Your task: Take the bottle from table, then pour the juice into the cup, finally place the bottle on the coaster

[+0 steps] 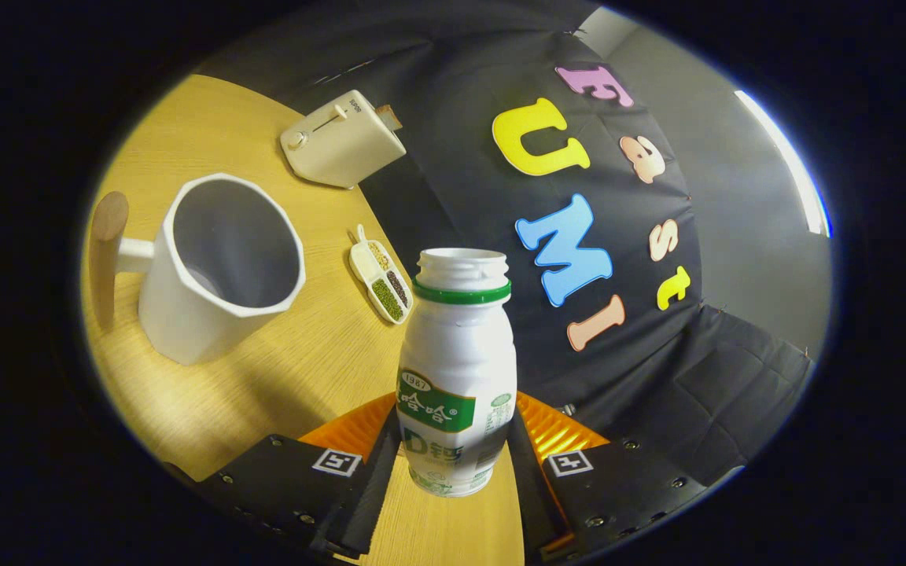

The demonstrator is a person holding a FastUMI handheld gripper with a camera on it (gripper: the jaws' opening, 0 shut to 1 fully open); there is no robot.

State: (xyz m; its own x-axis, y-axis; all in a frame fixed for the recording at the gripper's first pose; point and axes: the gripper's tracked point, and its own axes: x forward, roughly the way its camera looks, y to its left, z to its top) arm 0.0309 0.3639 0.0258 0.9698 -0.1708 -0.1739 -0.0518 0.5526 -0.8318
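Bottle count is one: a white plastic juice bottle (pixel 457 369) with a green neck ring, a green-and-white label and an open, capless mouth, standing between the two fingers of the gripper (pixel 453 464). Left to right on the round light-wood table (pixel 209 409) there is one round wooden coaster (pixel 108 218), touching the handle side of one white faceted cup (pixel 217 267), a tall mug whose open mouth tilts toward the camera and whose inside looks empty; then one cream toaster (pixel 343 141) farther back near the table's edge; then one small white divided dish (pixel 381 281) holding three kinds of beans or grains in separate compartments, lying between the cup and the bottle. The gripper's fingers are set only as far apart as the bottle's body is wide, one pressing on each side of its lower half, so it is clamped on the bottle. The bottle looks upright along the fingers, its base appearing clear of the tabletop seen below it, with the black cloth wall (pixel 453 94) behind its upper part.
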